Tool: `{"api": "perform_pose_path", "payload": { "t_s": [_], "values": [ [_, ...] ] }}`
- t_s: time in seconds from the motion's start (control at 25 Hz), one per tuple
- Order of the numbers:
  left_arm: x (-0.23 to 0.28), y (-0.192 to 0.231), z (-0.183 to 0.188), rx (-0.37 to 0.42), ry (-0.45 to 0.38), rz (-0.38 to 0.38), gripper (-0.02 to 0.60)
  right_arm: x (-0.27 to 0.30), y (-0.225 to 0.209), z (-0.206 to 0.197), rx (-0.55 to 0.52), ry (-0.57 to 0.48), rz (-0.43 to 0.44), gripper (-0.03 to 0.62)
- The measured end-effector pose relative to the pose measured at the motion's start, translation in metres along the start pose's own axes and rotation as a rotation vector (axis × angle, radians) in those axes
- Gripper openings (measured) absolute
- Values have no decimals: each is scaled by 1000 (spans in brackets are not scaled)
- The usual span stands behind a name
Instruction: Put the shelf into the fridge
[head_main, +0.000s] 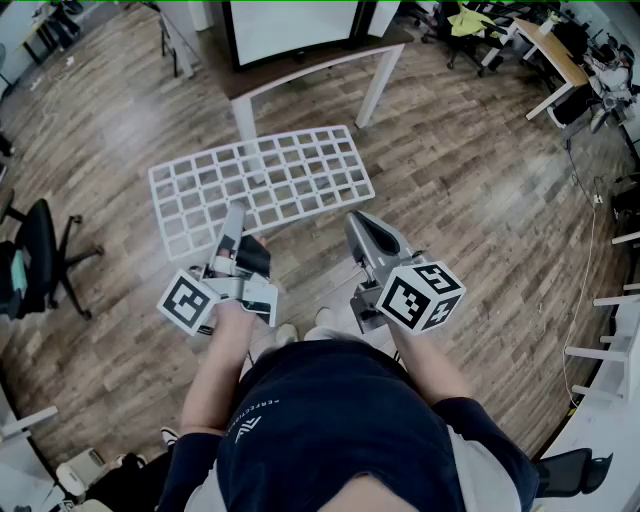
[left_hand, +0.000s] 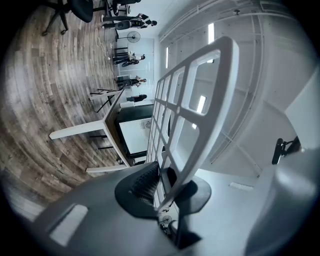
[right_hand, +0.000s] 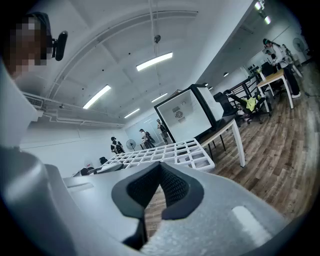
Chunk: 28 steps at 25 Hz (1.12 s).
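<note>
Holding the white shelf out in front of the fridge

The left gripper is pinching the shelf's edge that is farthest from the fridge, a bit left of the middle, and the shelf is hanging in the air over the floor, short of the fridge. The right gripper is pressed together with nothing in it, and it is waiting just beside that same far-from-fridge edge, near the right corner, not touching. The shelf's long side is running across, about side by side with the fridge front, so I think the shelf is needing a push straight ahead and up. The fridge is sitting on a table, whose edge and white legs are standing between the fridge and the shelf. The floor in front of the fridge is looking open, with a chair well off to the left.
</note>
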<state>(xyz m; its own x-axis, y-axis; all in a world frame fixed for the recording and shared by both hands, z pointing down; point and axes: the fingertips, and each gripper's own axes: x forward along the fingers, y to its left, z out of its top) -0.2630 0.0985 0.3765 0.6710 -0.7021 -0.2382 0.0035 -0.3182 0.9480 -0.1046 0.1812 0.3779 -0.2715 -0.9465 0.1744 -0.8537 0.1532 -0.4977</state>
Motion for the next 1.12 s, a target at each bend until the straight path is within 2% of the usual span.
{"api": "perform_pose_path", "payload": {
  "t_s": [0.36,0.84,0.92,1.12],
  "values": [
    [2,3,3,8,-19,5,38,-1,-9,-4,-1,6,-13,1],
    [15,5,1,22,-29,5,38,4,-28,-1,50,-4,-17,2],
    [17,4,1,26,-34,2,38,4,-34,0,87,-5,-19,2],
    [25,2,-1,35,-51,-3,38,6,-49,3,261,-30,24,7]
  ]
}}
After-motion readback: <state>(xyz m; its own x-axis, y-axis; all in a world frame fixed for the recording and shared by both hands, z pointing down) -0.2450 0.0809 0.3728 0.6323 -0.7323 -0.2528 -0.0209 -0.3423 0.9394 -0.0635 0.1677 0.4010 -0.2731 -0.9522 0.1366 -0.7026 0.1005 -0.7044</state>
